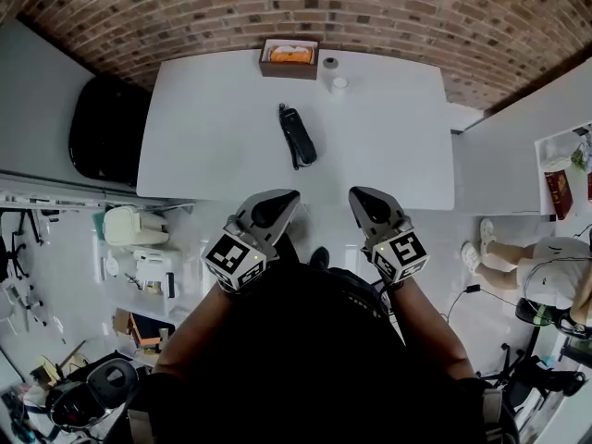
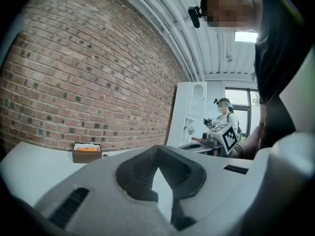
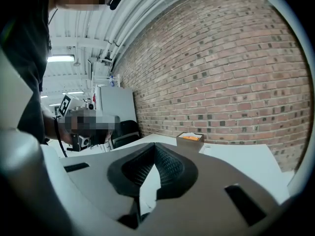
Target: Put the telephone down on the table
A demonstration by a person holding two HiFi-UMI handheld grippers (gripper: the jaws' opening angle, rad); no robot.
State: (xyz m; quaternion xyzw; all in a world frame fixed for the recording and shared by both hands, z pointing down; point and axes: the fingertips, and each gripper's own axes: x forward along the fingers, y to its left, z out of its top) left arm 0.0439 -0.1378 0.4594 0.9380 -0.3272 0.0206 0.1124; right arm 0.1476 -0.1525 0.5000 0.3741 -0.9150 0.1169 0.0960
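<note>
Nearest to the camera is the person's own body in a dark top, with both forearms stretched forward. There are two grippers, one in each hand. The left gripper (image 1: 277, 203) and the right gripper (image 1: 368, 203) are side by side at the near edge of the table (image 1: 398, 146), well apart from each other, and both point toward the far side. Each one carries one cube with square markers. In its own view, the left gripper has its jaws clenched, the tips meeting, with nothing between them. The right gripper is the same in its view: the jaws are pressed together and empty.

Beyond them there is one white table. On it lies one telephone (image 1: 297, 137), black and long, flat on the surface near the middle, a little tilted to the table's edges. It is well apart from both grippers, and neither of them touches it.

At the far edge of the table stands one brown box (image 1: 289, 59) with something orange inside. Just to its right are two small round white things (image 1: 330, 63), one nearer than the other. They are too small to name.

Around the table there is one black chair (image 1: 106, 128) at the left side and one other person (image 1: 546, 271) sitting at the right, beyond a white counter. Behind everything is a brick wall (image 1: 370, 7).

In both gripper views the gripper's own body covers the near part of the table, so only the box shows there.
</note>
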